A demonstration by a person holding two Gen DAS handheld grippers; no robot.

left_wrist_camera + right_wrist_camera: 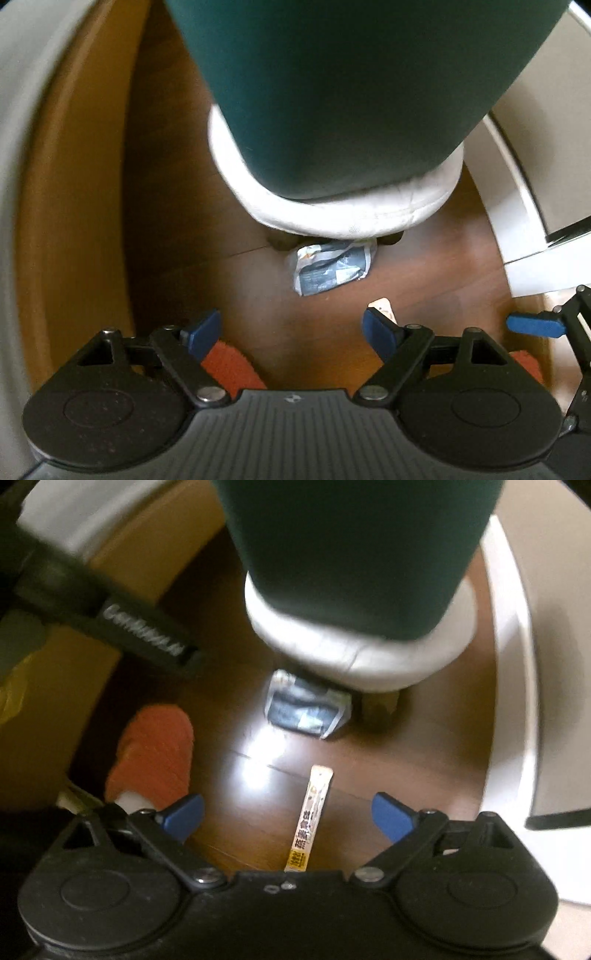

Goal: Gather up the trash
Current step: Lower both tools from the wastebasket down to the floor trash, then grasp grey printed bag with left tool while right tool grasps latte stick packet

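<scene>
A crumpled blue-and-white wrapper lies on the wooden floor, partly under the white base of a green chair; it also shows in the right wrist view. A thin cream stick packet lies on the floor between my right gripper's fingers; its tip shows in the left wrist view. My left gripper is open and empty, above the floor, short of the wrapper. My right gripper is open over the stick packet, not touching it; one of its fingers shows at the right of the left wrist view.
The green chair with its white padded base looms just ahead on a short wooden leg. An orange slipper is at the left. White furniture stands at the right, a curved wood-and-grey edge at the left.
</scene>
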